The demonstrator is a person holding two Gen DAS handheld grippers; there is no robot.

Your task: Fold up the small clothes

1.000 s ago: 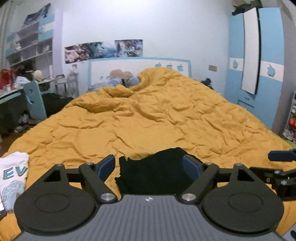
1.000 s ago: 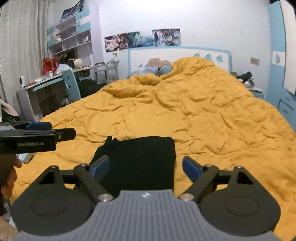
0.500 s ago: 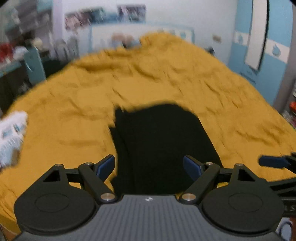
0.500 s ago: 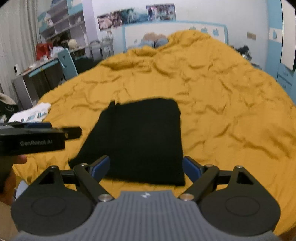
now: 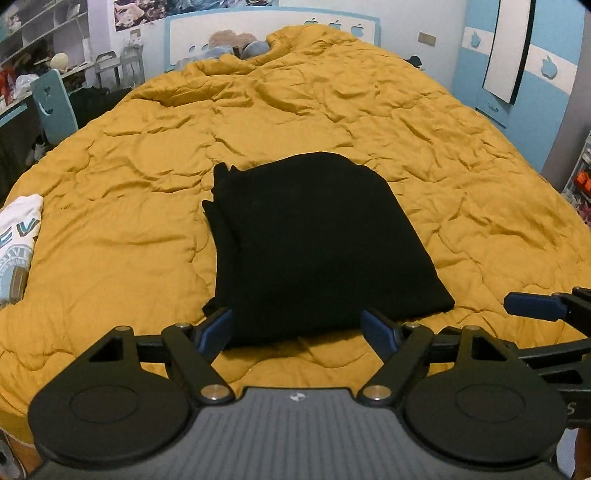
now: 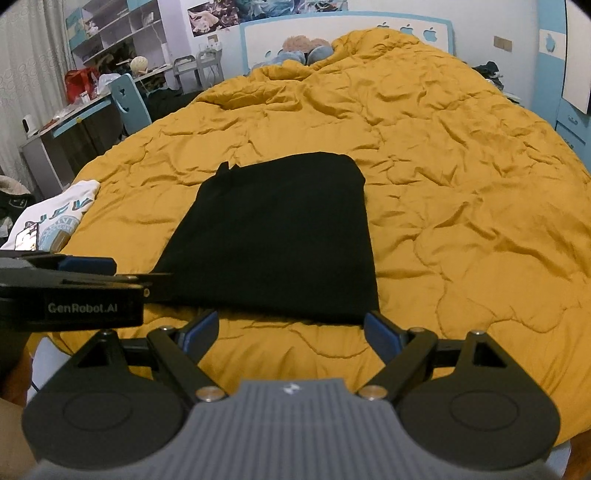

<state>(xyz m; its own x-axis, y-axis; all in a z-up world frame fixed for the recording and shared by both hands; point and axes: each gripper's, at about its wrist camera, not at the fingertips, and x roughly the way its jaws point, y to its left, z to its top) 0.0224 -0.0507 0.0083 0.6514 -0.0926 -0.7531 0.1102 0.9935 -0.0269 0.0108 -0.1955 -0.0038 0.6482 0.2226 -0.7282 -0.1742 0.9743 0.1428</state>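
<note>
A folded black fabric garment (image 5: 314, 243) lies flat near the foot of a bed, on a rumpled mustard-yellow quilted duvet (image 5: 461, 155). Its layered edges show along the left side in the left wrist view, and its near hem lies just ahead of both claws.

The left claw (image 5: 301, 330) hovers at the garment's near edge with its blue-padded fingers (image 5: 216, 328) spread wide; its jaws have just been closing a little, and the near hem shows between the fingers with neither pad pressing on it. The right claw (image 6: 291, 328) is spread wide too, its blue fingertips (image 6: 382, 334) apart from the cloth, over bare duvet just short of the garment's near right corner. Each claw shows at the edge of the other's view.

A white printed T-shirt (image 6: 55, 218) lies at the left edge of the bed, well apart from the black garment. Soft toys (image 6: 306, 48) rest against the white and blue headboard (image 6: 439, 29). Left of the bed stand a light blue chair (image 6: 129, 103), a cluttered counter (image 6: 62, 122) and open wall shelves (image 6: 122, 26) holding small items too blurred to tell. A blue wardrobe (image 5: 535, 66) stands on the right.
</note>
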